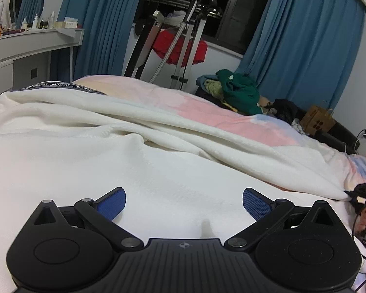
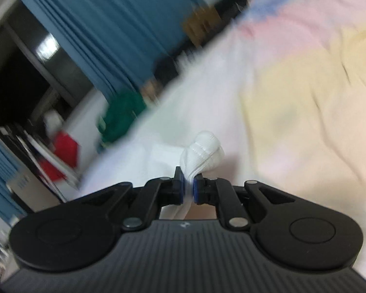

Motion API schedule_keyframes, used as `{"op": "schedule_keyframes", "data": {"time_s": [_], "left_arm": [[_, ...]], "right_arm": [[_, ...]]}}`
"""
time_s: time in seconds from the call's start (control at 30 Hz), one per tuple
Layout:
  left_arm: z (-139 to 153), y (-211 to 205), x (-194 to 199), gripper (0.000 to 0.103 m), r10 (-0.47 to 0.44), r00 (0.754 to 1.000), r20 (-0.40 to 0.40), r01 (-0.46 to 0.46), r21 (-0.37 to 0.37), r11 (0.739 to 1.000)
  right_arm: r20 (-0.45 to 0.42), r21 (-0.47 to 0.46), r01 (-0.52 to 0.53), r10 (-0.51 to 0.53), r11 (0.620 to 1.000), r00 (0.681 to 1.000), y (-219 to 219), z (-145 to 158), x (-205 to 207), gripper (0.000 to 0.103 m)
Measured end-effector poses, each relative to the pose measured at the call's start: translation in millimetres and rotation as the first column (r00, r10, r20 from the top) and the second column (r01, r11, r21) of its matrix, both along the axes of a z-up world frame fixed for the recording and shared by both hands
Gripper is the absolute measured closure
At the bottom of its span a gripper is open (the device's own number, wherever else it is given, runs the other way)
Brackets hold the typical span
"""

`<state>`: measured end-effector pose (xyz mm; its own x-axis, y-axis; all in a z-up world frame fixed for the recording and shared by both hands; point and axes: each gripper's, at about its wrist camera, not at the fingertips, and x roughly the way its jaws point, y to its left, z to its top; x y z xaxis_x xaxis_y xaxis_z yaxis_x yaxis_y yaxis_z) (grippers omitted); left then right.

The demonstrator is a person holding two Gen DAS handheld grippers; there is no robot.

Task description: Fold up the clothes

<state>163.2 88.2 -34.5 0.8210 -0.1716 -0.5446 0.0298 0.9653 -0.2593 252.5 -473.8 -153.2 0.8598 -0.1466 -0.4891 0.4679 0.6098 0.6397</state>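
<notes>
Right gripper [image 2: 188, 187]: jaws closed tight on a bunched corner of the white garment [image 2: 202, 151], the ribbed fabric bulging out just past the blue pads [image 2: 181, 186]. That view is motion-blurred. Left gripper [image 1: 184, 204]: jaws spread wide, holding nothing, hovering low over the garment. White garment [image 1: 124, 161]: lies spread across the bed, rumpled, with a long fold running diagonally; its far right corner is drawn to a point where the right gripper [image 1: 353, 195] pinches it. Beneath it, pastel pink, yellow and blue bedding [image 1: 207, 107]. Beyond the bed: green clothing heap [image 1: 241, 92], blue curtains [image 1: 305, 36], a garment steamer stand [image 1: 190, 41]
</notes>
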Motion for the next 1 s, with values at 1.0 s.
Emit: {"op": "schedule_keyframes", "data": {"time_s": [1.0], "left_arm": [[-5, 27, 208, 0.007, 0.043, 0.982, -0.186, -0.089, -0.249, 0.964]], "right_arm": [[0.015, 0.229, -0.026, 0.023, 0.973, 1.000, 17, -7, -3, 0.055]]}}
